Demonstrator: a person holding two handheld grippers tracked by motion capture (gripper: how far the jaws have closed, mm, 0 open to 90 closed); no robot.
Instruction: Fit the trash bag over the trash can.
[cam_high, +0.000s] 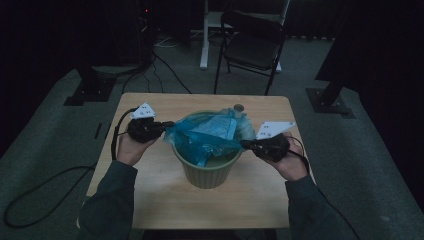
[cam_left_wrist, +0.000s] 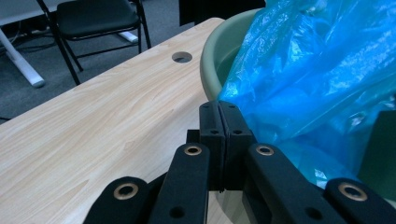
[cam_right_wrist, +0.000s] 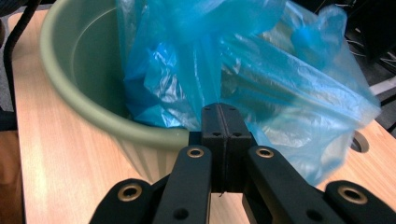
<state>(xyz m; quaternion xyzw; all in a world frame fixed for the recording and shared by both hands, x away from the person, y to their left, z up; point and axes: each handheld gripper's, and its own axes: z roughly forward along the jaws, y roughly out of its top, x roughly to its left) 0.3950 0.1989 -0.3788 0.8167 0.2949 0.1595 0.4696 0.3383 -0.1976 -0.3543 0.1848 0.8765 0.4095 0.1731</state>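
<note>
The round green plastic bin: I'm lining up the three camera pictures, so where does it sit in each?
High view: the round green plastic bin stands mid-table, between both grippers.
Left gripper view: its rim curves at upper centre-right, beside the crinkled blue plastic bag.
Right gripper view: its wall takes the upper left, the bag to its right.
Shared landmark: the round hole in the wooden tabletop, behind the bin.

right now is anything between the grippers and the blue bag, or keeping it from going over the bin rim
Nothing visible. Left gripper and right gripper are each shut on the blue plastic bag at opposite sides of the green bin, whose rim is unobstructed.
</note>
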